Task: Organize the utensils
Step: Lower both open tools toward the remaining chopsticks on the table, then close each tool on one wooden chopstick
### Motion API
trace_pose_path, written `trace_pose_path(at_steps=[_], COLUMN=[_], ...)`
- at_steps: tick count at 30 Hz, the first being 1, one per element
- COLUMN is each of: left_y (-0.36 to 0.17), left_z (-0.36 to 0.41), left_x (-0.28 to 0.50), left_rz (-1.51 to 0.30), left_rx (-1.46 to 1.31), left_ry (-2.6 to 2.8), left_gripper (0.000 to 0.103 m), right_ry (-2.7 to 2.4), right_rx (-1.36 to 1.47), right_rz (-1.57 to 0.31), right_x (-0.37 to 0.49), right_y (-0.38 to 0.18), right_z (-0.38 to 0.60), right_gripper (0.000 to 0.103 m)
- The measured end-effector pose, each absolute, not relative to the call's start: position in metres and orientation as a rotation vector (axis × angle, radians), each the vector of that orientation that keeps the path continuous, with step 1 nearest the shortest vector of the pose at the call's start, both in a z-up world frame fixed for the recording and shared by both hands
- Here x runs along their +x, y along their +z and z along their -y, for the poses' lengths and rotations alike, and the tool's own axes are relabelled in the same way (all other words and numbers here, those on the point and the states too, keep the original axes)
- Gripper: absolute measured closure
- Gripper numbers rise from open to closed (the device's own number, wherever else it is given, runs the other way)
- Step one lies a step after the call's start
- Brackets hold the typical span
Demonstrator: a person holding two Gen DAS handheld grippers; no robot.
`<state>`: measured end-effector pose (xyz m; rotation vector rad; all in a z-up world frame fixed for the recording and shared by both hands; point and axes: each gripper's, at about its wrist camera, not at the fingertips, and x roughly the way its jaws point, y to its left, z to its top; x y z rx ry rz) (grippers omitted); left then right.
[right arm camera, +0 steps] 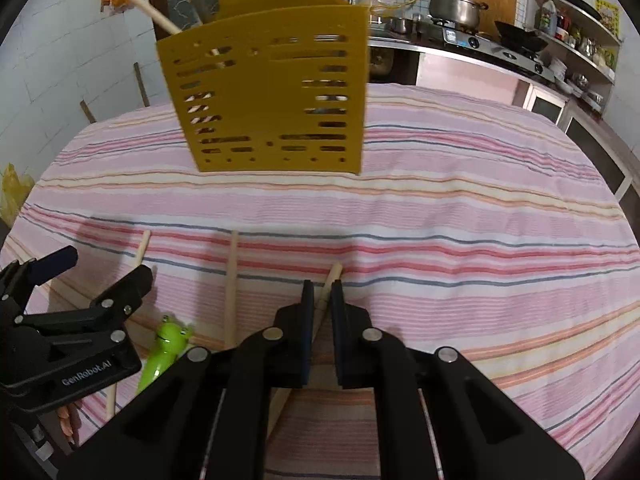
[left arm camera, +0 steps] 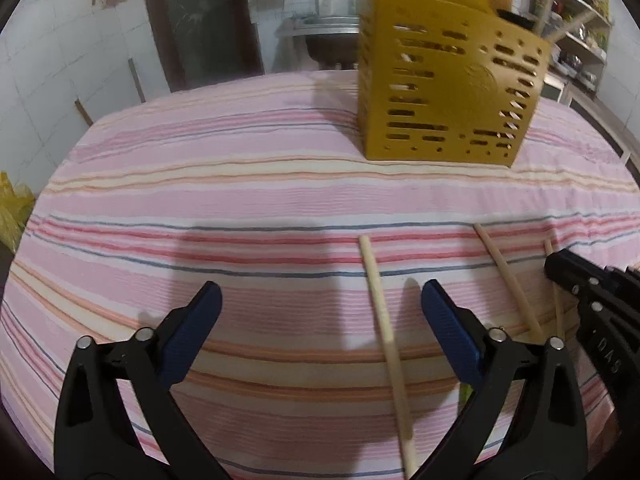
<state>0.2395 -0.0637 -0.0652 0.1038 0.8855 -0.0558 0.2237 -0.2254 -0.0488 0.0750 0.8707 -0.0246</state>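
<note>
Wooden chopsticks lie on the striped cloth near the front edge. My left gripper (left arm camera: 320,300) stands open just above the cloth, and one chopstick (left arm camera: 384,336) lies between its fingers, nearer the right pad and untouched. A second chopstick (left arm camera: 508,284) lies further right. My right gripper (right arm camera: 322,292) is shut on a third chopstick (right arm camera: 334,270), whose tip sticks out past the pads. In the left wrist view the right gripper (left arm camera: 558,266) shows at the far right. The yellow slotted utensil holder (right arm camera: 272,100) stands at the back with several sticks in it.
A green frog-shaped utensil (right arm camera: 168,340) lies by the left gripper (right arm camera: 100,268). The striped tablecloth (right arm camera: 480,200) covers the whole table. Behind it are a stove counter with a steel pot (right arm camera: 456,8) and shelves at the right. A yellow bag (left arm camera: 12,208) sits at the left edge.
</note>
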Motion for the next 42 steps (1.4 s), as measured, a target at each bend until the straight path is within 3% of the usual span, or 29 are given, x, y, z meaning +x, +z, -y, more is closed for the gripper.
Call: trace_pose_path(at_steps=[20,30,42], left_y=[-0.067,-0.066,-0.046], left_z=[0.079,0.083,0.063], left_x=[0.253,0.256,0.242], left_rz=[-0.964,-0.951,-0.852], left_rx=[0.106,0.114,0.043], left_ry=[-0.093,-0.102,-0.119], left_gripper=[0.061,0.095,0.099], right_ry=[-0.083,-0.065,-0.072], right_rx=[0.119,0.149,0.122], right_rz=[-0.897,-0.857,-0.676], right_x=[0.231,0.235,0.211], right_y=[-0.056,-0.049,-0.014], right_z=[0.215,0.220,0.222], right_gripper=[0.090,0.093,0.097])
